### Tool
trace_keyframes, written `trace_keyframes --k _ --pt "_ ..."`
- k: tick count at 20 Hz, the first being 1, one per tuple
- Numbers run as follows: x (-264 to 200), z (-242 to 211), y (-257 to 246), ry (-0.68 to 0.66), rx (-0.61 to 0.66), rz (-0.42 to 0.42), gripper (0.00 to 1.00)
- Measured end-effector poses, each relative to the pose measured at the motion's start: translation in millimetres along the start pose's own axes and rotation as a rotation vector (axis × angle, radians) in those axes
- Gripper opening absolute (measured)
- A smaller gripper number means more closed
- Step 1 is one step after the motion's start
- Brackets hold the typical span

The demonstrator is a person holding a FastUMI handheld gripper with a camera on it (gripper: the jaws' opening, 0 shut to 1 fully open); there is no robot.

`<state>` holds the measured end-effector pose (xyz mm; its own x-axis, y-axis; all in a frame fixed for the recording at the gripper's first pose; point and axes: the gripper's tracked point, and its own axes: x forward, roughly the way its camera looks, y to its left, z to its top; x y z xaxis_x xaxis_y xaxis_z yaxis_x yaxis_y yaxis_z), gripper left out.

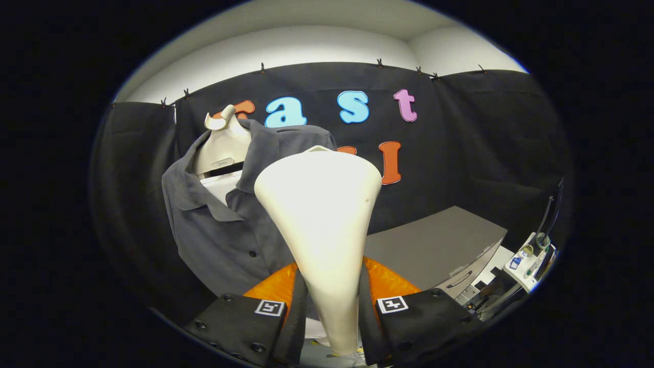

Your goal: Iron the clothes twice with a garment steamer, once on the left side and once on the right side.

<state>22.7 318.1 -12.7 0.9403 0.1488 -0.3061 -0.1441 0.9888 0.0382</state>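
Your gripper (pixel 331 327) has both fingers clamped on the steamer (pixel 319 214), whose handle is narrow. The shirt (pixel 230 225) hangs at ten o'clock beyond it. Push hard and the head may twist in your grip, or the shirt may swing off its form (pixel 222 148).

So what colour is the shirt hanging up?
Dark grey, with dark buttons. The shirt shows best in the gripper view, just beyond the steamer held between the fingers.

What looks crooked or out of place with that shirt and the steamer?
Nothing looks damaged or spilled. The grey shirt hangs open-collared on its cream hanger form, slightly tilted. The steamer stands upright, clamped between the gripper fingers, its wide head just right of the shirt front.
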Motion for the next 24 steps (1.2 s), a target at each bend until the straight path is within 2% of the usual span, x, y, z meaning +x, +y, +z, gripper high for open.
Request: trace_keyframes --k 5,16,24 --pt "33 1 34 0.013 -0.043 0.038 0.52" --pt "109 -16 61 0.06 -0.102 0.064 0.52" --pt "138 -50 45 0.099 -0.084 0.05 0.52"
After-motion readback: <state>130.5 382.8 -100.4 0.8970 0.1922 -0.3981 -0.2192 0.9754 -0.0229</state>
